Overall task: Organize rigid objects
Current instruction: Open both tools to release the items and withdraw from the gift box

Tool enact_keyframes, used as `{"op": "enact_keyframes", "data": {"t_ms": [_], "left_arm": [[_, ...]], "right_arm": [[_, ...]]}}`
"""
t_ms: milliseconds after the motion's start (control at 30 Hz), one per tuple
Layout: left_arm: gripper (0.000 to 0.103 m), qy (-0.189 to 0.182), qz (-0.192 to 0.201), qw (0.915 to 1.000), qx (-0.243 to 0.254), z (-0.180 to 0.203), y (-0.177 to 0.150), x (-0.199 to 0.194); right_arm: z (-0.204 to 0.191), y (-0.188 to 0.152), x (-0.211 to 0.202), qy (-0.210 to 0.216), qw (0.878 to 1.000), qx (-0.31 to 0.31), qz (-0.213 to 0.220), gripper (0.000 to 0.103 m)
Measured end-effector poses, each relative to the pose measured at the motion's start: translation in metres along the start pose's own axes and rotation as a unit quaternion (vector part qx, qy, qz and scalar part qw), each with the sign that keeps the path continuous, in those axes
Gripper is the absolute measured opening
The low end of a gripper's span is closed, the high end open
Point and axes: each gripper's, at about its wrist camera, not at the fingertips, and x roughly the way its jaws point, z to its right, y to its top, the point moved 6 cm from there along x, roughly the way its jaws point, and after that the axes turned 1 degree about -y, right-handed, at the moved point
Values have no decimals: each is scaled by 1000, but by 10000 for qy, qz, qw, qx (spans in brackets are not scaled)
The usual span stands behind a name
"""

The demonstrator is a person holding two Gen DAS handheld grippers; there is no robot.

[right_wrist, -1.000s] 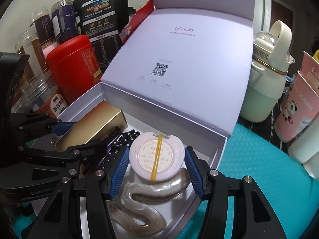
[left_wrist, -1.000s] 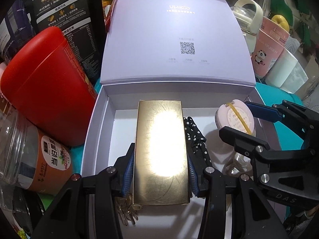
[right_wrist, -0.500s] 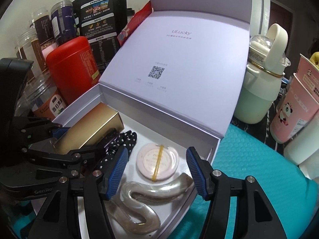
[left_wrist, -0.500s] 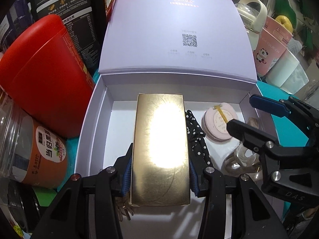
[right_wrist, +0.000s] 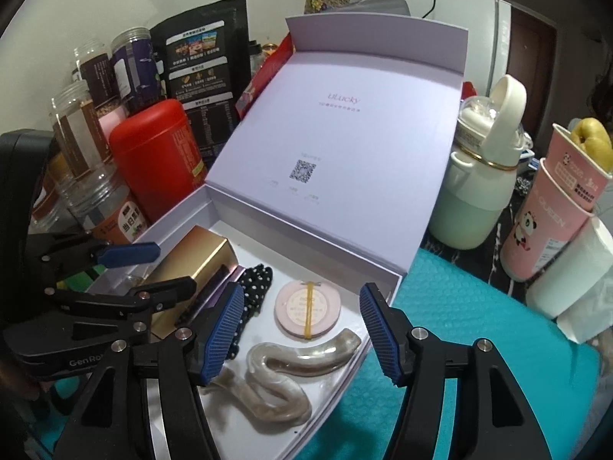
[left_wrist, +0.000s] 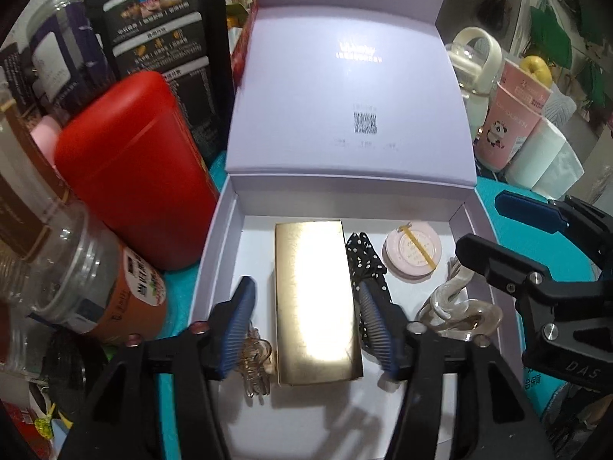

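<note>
lilac gift box point(left_wrist: 214, 268) sits open mid-desk on the teal mat, lid point(left_wrist: 345, 96) standing up at its far edge. red canister point(left_wrist: 130, 168) and clear jars crowd its left wall; cream bottle point(right_wrist: 475, 195) and pink panda cups point(right_wrist: 544, 222) stand off its right side, near but apart.

inside the box, largest to smallest: gold carton point(left_wrist: 316, 299) lying flat, left of centre, long side running near-to-far; pearly wavy hair clip point(right_wrist: 283, 375) at the near right corner; black polka-dot hair tie point(left_wrist: 364, 264) just beside the carton's right side; round pink compact point(left_wrist: 412, 253) with a yellow band near the far right; small clear claw clip point(left_wrist: 254, 360) touching the carton's near-left corner.

left tongs point(left_wrist: 306, 329) are opening, pads either side of the gold carton but clear of it, nothing gripped. right tongs point(right_wrist: 300, 329) are opening too, wide, hovering above the compact and wavy clip, empty.

step looks like release after placing: carton and compact both rest on the box floor. likely next: lift both tongs clear without snagging the hair tie, then fetch another loose item or close the lid.
</note>
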Motion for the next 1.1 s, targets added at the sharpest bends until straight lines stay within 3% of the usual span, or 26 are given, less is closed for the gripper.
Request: {"op": "enact_keyframes", "data": {"t_ms": [33,67,633,1100], "left_arm": [[80,-2,40,10000,-14,-1,2,-4],[83,4,94,10000,-28,-2,6,-7],[83,264,499,9983,-140,-26,10,-62],[83,439,982,9942,25,-14,-9,-123]], "right_arm": [[0,2,-5,8,10000,13,38,66],[0,2,-9,9,10000,34,67,68],[-18,14,-48,126,9992,124,345,72],[-27,-6,-100,1,9986,145,504,75]]}}
